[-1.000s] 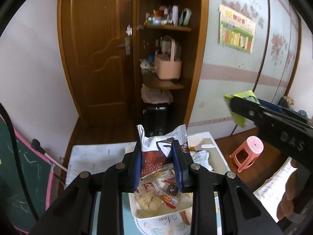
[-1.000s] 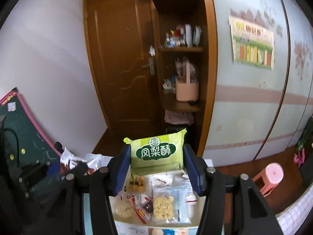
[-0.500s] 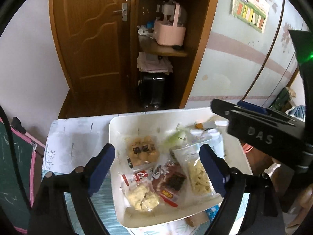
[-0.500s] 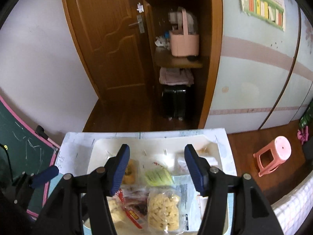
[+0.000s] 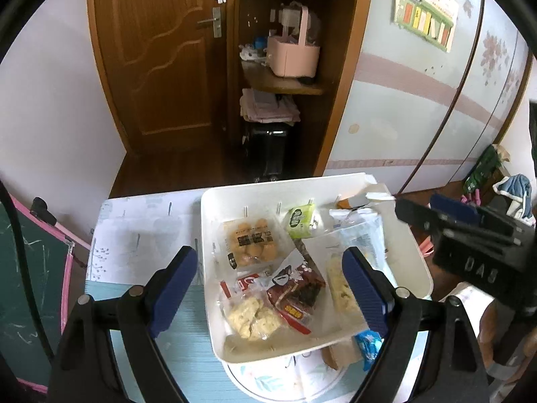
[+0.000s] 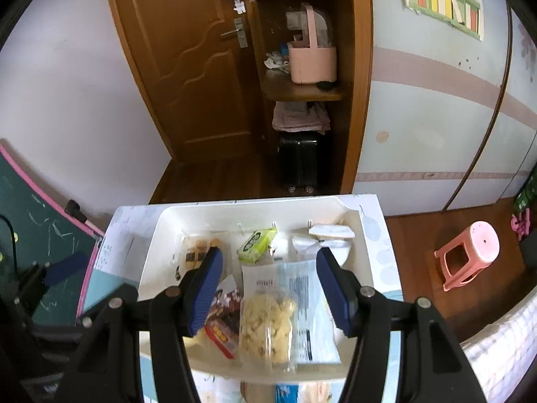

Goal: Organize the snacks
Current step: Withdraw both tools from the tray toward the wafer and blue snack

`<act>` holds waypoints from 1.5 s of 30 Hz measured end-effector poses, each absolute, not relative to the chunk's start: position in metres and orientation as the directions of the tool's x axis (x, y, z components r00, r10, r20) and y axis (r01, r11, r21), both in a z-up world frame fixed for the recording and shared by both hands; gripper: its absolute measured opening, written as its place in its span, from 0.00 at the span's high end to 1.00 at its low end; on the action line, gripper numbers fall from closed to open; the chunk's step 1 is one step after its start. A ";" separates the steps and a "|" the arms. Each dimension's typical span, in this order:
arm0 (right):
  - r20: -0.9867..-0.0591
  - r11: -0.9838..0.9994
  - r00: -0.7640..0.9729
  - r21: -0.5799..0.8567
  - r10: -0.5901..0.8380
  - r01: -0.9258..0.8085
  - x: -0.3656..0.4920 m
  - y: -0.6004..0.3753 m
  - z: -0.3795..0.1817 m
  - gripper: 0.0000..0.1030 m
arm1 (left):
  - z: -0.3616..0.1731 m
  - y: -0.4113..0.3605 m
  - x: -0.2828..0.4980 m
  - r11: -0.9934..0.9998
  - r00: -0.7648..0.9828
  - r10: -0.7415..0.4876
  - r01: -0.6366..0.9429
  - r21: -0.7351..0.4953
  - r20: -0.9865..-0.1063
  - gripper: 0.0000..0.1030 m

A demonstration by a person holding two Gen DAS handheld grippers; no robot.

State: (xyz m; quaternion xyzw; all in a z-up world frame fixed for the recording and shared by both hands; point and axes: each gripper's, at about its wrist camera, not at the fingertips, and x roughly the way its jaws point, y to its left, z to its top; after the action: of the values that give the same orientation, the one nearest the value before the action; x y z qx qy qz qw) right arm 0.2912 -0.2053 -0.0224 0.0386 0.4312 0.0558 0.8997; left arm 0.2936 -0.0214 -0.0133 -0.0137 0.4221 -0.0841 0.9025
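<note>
Left wrist view: one white tray (image 5: 396, 235) sits on a table (image 5: 141, 235) and holds about six snack packs, among them one green pack (image 5: 299, 220) at the far side, one pack of round cakes (image 5: 251, 240), one dark red pack (image 5: 297, 287) and one clear bag of yellow pieces (image 5: 251, 317). The left gripper (image 5: 268, 288) hovers above the tray, fingers wide apart and empty. Right wrist view: the right gripper (image 6: 270, 294) hangs over the same tray (image 6: 355, 221), fingers apart with nothing between them, the green pack (image 6: 256, 241) lying just beyond.

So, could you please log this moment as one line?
left tongs: open, empty | right tongs: open, empty | green packet, red packet: in white tray
</note>
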 end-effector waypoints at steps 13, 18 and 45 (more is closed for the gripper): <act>-0.674 0.993 0.729 0.057 0.116 -0.105 0.189 -0.204 0.063 0.43 | 0.070 -0.020 0.199 0.973 0.731 -0.226 0.195 -0.119 -0.644 0.10; -0.650 0.991 0.750 0.032 0.120 -0.131 0.148 -0.200 0.072 0.43 | 0.085 -0.023 0.154 0.967 0.783 -0.242 0.245 -0.073 -0.573 0.02; -0.848 0.983 0.504 0.185 0.162 -0.005 0.126 -0.234 -0.151 0.43 | -0.140 -0.087 0.130 0.906 0.590 -0.246 0.421 0.033 -0.769 0.01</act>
State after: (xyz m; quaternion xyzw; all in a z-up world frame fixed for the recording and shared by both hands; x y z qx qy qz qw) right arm 0.1262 -0.2343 -0.1513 0.0792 0.4956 0.0484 0.8635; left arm 0.1304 -0.0870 -0.1400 0.1062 0.4118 -0.1886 0.8852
